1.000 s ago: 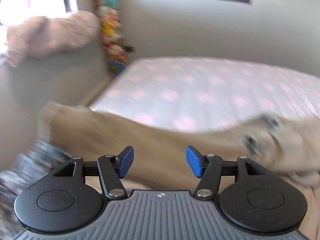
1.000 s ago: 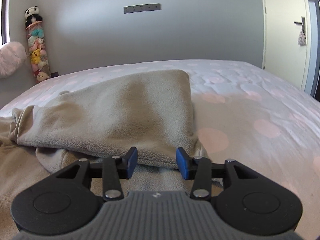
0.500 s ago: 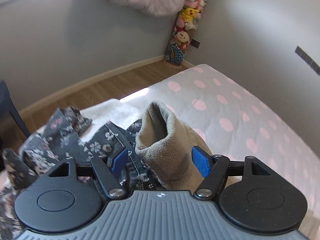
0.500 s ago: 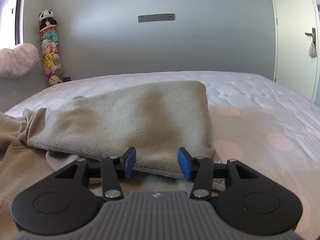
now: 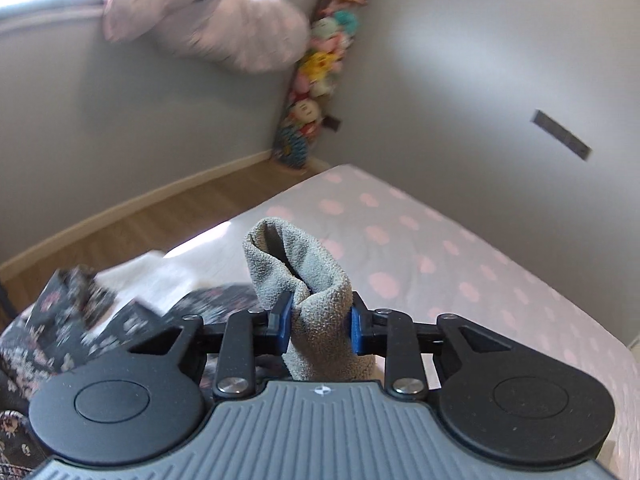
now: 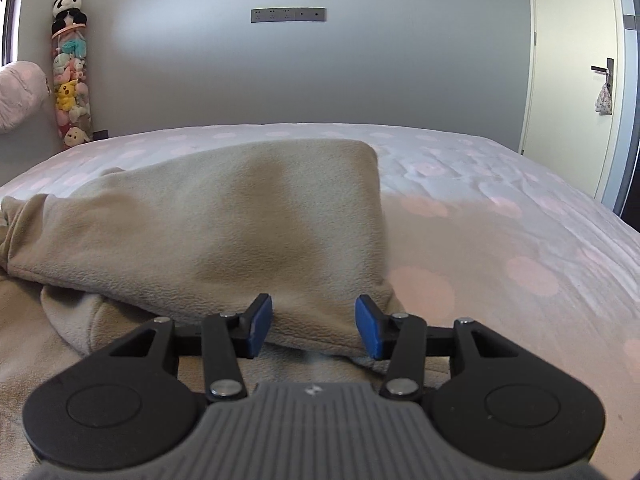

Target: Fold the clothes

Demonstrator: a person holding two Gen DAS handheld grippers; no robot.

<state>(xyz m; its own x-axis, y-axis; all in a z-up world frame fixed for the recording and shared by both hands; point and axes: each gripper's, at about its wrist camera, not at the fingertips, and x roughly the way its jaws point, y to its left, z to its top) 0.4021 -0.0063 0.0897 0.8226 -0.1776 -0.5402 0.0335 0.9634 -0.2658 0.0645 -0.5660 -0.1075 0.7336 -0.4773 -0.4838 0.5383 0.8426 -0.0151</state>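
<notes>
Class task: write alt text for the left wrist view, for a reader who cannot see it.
The left tongs pinch a grey fleece cuff that stands upright between their blue pads. A dark floral garment lies left of it on a pink-dotted bed.

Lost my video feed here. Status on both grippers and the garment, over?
Left gripper shut on beige fleece cuff. Right gripper open, at folded fleece edge on bed. Floral garment beside left gripper.

Fleece garment point(image 6: 224, 220): beige cloth, matt, nubby pile. Bedcover point(image 6: 500, 216): pale matt cloth with pink dots, lightly quilted. Floral garment point(image 5: 72, 320), lower left of the left view: dark printed cloth. Floor point(image 5: 132, 220): wood, low sheen. Left gripper point(image 5: 318, 322): matt black speckled plastic, blue pads point(image 5: 283, 320), bright metal rivets, ribbed grey housing.
</notes>
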